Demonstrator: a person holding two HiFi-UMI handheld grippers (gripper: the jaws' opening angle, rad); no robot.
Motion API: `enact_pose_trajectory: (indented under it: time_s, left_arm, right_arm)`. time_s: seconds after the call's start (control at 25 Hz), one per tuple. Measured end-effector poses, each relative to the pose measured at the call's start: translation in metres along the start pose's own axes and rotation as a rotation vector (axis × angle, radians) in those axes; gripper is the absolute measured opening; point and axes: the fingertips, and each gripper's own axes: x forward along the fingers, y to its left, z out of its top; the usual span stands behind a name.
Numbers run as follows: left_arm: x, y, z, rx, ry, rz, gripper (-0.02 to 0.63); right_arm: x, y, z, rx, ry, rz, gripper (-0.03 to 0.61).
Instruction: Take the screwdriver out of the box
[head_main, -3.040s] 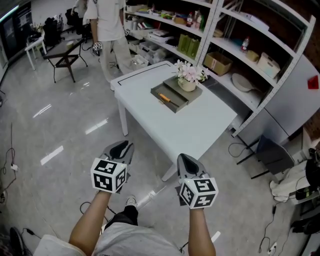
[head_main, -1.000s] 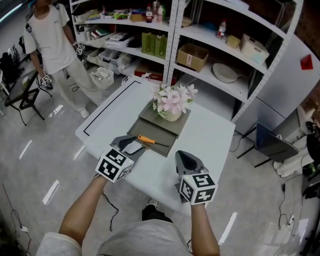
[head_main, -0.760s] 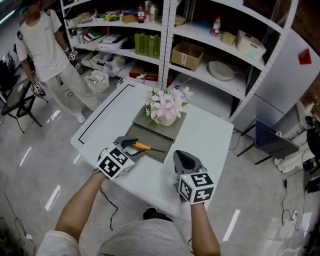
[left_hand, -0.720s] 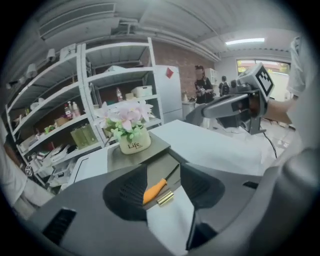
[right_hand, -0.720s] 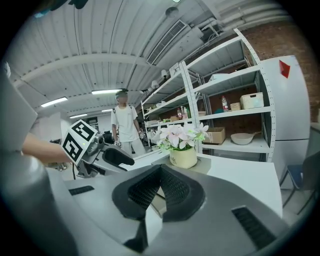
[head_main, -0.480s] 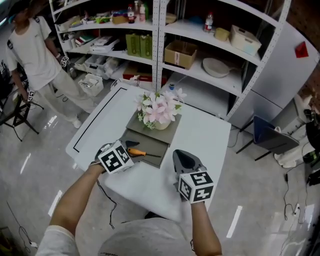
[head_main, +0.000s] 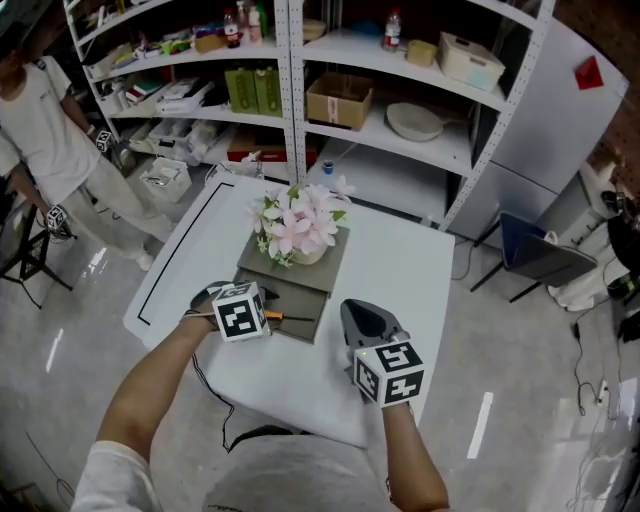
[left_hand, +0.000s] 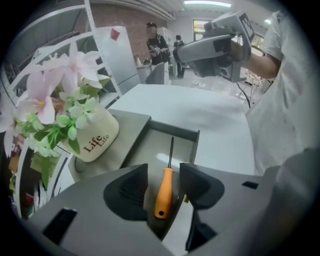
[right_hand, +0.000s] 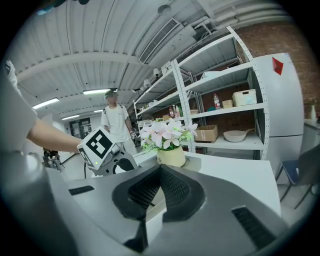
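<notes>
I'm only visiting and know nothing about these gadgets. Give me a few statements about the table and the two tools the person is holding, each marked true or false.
1. The screwdriver has an orange handle. True.
2. The left hand-held gripper has lifted the screwdriver out of the box. False: the screwdriver lies in the box, between that gripper's open jaws.
3. The right hand-held gripper is holding the flower pot. False: its jaws are together with nothing between them, away from the pot.
4. The flower pot stands on the grey box, beside the open tray. True.
</notes>
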Motion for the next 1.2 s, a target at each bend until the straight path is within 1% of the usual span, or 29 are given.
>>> enact_pose_trajectory:
  time_s: [0.12,0.4,0.48,0.56,0.76,0.96,1.2]
  left_arm:
    - [0.008,0.0,-0.001,0.057,0.044,-0.032,0.196]
    - [0.019,-0.007,0.0,0.15,0.084,-0.1,0.187]
    - [0.021,-0.008,-0.003,0.179,0.096,-0.109,0.172]
    - [0.024,-0.007,-0.004,0.198,0.104,-0.117,0.17]
    - [0.03,-0.005,-0.006,0.224,0.121,-0.132,0.173]
    - [0.035,-0.005,-0.008,0.247,0.13,-0.126,0.179]
    - [0.036,-0.002,-0.007,0.227,0.122,-0.119,0.201]
  right_arm:
    - [-0.001,-0.002,-0.004,0.009,0.005,-0.02,0.006]
    - [-0.011,-0.003,-0.005,0.032,-0.005,-0.094,0.006]
    - [-0.013,-0.002,-0.007,0.04,-0.005,-0.116,0.006]
    - [-0.015,0.0,-0.01,0.048,-0.001,-0.136,0.006]
    - [-0.02,0.005,-0.014,0.057,0.008,-0.173,0.006]
    - [-0.024,0.006,-0.016,0.067,0.01,-0.201,0.007]
    - [-0.023,0.005,-0.018,0.084,0.016,-0.224,0.007]
